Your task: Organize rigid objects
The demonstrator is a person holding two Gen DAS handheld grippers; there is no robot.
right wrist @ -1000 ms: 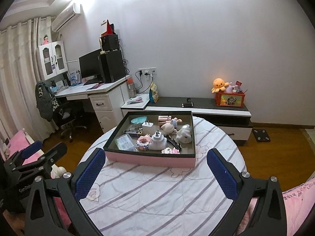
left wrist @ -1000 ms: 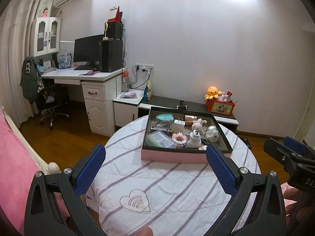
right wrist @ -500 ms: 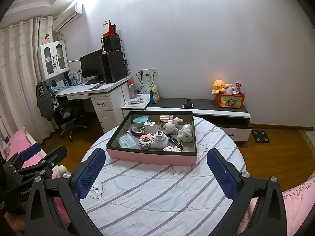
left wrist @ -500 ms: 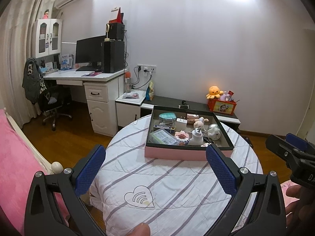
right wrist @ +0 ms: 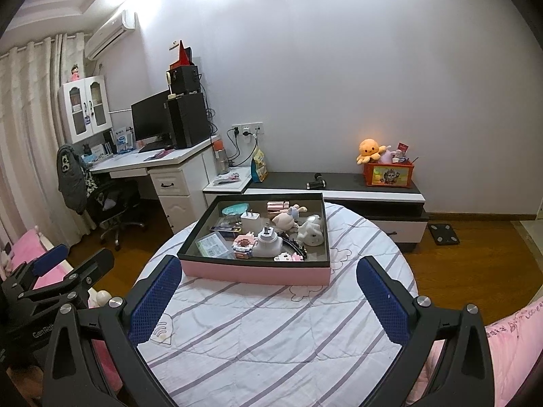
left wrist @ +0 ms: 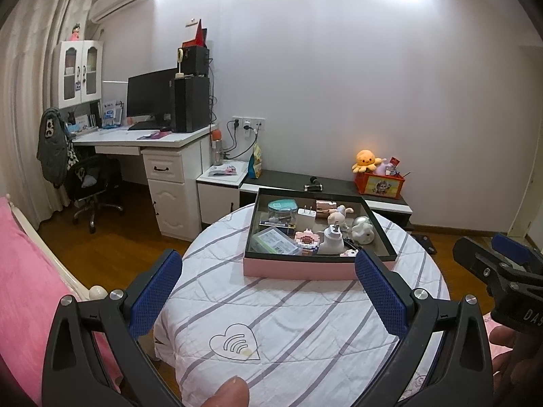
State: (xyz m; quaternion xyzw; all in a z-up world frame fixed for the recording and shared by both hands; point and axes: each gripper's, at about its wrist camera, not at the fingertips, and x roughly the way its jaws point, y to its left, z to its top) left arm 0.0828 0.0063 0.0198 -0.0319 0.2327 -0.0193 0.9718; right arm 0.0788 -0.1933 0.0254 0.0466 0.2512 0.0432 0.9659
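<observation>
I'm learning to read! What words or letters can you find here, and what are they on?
"DAS", cut off: black right hand-held gripper.
"GenRo", cut off: black left hand-held gripper.
"LOVERS"-like handwriting, partly unclear: pink bedding.
Labels in the pink-sided tray and on the orange toy box: too small.

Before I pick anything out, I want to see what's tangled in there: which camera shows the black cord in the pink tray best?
The right wrist view: the black cord curves in plain sight between the white adapter and the white figurine. In the left wrist view only a short dark piece shows behind the adapter in the pink tray.
</observation>
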